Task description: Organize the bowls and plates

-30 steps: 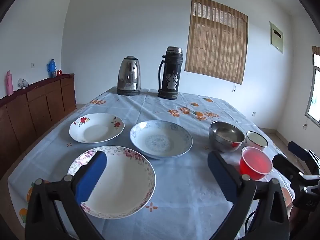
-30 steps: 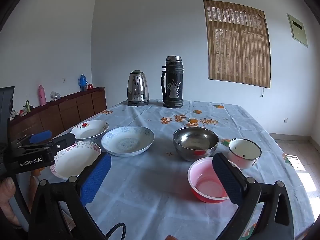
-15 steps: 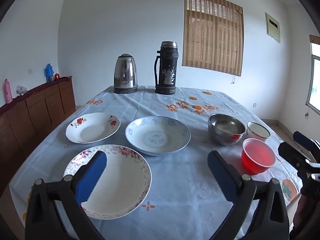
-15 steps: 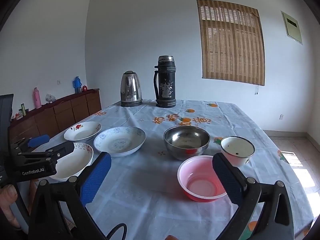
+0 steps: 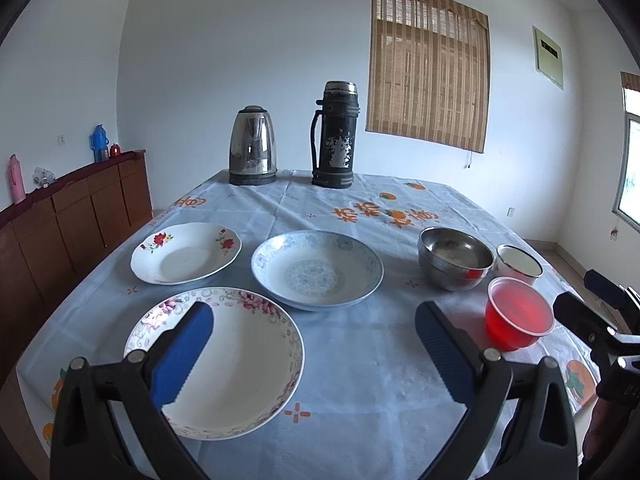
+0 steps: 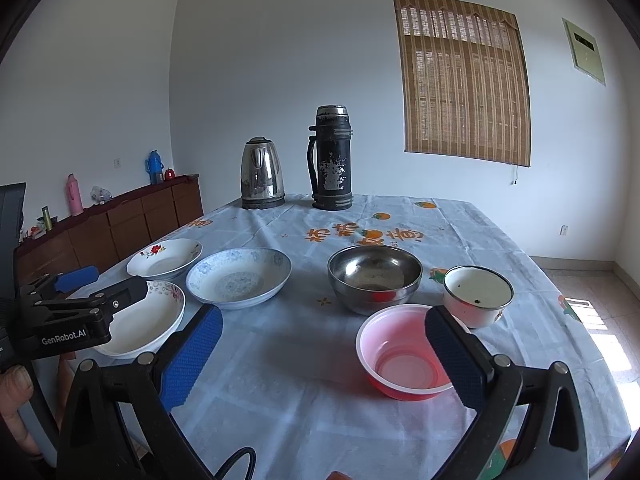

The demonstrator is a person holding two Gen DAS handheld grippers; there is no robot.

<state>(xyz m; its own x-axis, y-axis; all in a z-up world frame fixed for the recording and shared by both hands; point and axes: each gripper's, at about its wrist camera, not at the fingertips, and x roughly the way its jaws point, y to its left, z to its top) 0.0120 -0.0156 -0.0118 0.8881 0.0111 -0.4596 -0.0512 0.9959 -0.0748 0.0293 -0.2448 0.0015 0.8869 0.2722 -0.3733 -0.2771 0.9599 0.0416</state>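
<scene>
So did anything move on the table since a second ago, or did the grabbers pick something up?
Nothing got picked up. Only the cameras shifted a little: both views drifted, so the dishes sit slightly differently in frame. The left gripper and right gripper are open and empty as before. The floral plate, blue plate, steel bowl and red bowl stayed put.

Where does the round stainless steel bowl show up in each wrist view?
Left wrist view: the round stainless steel bowl sits right of centre, behind the red plastic bowl.
Right wrist view: it sits near the centre, behind the same red bowl.
Shared landmark: the tall black thermos flask at the table's far end.
</scene>
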